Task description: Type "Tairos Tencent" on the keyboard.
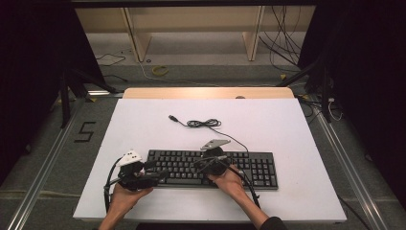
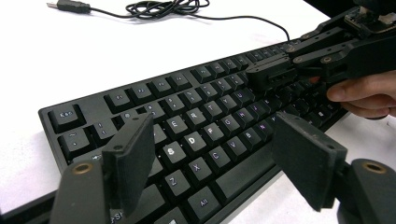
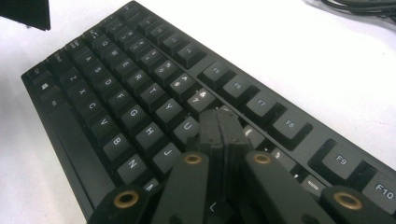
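Left gripper [image 2: 205, 158]: jaws wide apart, nothing between them, poised over the left end of the keyboard [image 2: 187, 140], with the S, D, X and C keys just ahead of its pads.

Right gripper [image 3: 219, 126]: jaws pressed together, holding nothing, tips down among the keys around U, I and J, touching or just above them; cannot tell which. Seen from above, it [image 1: 210, 165] sits mid-keyboard [image 1: 213, 167], beyond the left gripper [image 1: 155, 176].

Work in hand looks like key pressing with the closed tips.

Risks, as judged: the closed tips are wider than one keycap, so a push could catch two neighbouring keys. A slanted push could slide the keyboard on the bench [image 1: 143, 129]. The open left jaws could snag a key edge if lowered.

Beyond both grippers: coiled cable [image 1: 203, 123] with plug, lying loose.

Count: one keyboard, one cable, two grippers.
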A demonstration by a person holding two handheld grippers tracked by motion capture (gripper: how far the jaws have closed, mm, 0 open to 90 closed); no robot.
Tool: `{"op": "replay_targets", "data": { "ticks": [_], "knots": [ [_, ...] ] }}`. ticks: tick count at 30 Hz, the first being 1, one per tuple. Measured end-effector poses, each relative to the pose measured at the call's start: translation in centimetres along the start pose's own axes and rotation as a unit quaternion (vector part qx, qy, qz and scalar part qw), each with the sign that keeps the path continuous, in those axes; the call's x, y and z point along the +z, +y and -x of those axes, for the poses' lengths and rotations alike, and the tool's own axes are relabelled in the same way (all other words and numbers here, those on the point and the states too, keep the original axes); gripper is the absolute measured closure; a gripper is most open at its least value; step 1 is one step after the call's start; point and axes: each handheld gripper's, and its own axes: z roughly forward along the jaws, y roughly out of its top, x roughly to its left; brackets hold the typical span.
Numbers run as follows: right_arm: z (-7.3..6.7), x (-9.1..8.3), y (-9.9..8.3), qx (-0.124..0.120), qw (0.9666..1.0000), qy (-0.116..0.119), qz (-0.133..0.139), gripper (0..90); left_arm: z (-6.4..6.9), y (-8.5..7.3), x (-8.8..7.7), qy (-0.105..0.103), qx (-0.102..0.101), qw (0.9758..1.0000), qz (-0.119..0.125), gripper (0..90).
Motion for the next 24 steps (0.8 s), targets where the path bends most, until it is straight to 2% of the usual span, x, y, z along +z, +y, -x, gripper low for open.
{"op": "replay_targets", "data": {
  "ticks": [6,14,19,24],
  "knots": [
    [-0.24,0.31,-0.16,-0.009,0.9999,-0.008,-0.005,90.0,-0.03,0.00,-0.08,-0.001,0.000,1.0000,0.003,28.7],
    [-0.20,0.23,-0.19,-0.003,1.0000,-0.005,-0.005,90.0,-0.15,-0.03,-0.06,0.002,0.001,1.0000,0.003,28.6],
    [-0.14,0.11,-0.21,0.005,1.0000,0.000,0.002,89.0,-0.17,-0.04,-0.08,0.003,0.002,1.0000,0.003,28.6],
    [-0.14,-0.65,0.00,0.011,0.9996,0.004,0.024,87.0,-0.23,-0.05,-0.09,0.005,-0.001,1.0000,0.004,28.6]
  ]
}}
